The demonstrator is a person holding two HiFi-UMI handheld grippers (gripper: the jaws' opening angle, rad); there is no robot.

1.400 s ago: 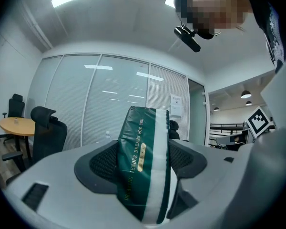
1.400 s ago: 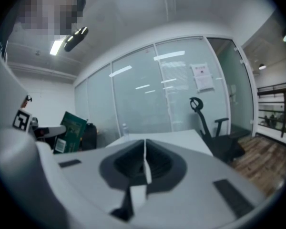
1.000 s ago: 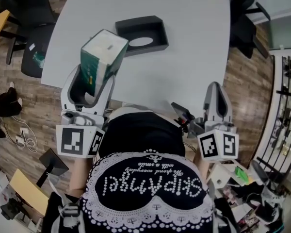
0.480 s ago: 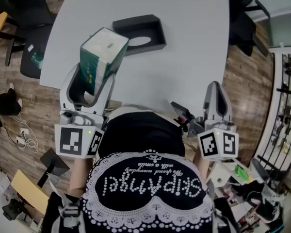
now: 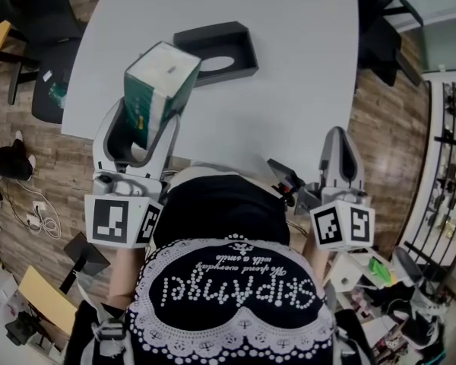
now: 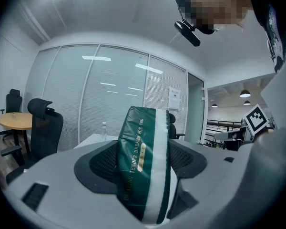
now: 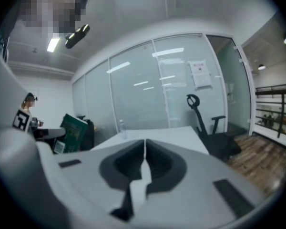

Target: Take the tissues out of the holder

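- On the white table (image 5: 289, 67), the black holder (image 5: 216, 52) lies apart from the tissue pack (image 5: 158, 90), which is raised near the table's edge.
- Clamped between the left gripper (image 5: 146, 120) jaws, the green pack shows gold lettering only in that gripper's view.
- Jaws of the right gripper (image 5: 338, 147) meet, gripping nothing.

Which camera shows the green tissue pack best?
The left gripper view: the tissue pack fills the middle, clamped between the jaws, print legible. The head view shows the pack smaller, from above; the right gripper view, far off.
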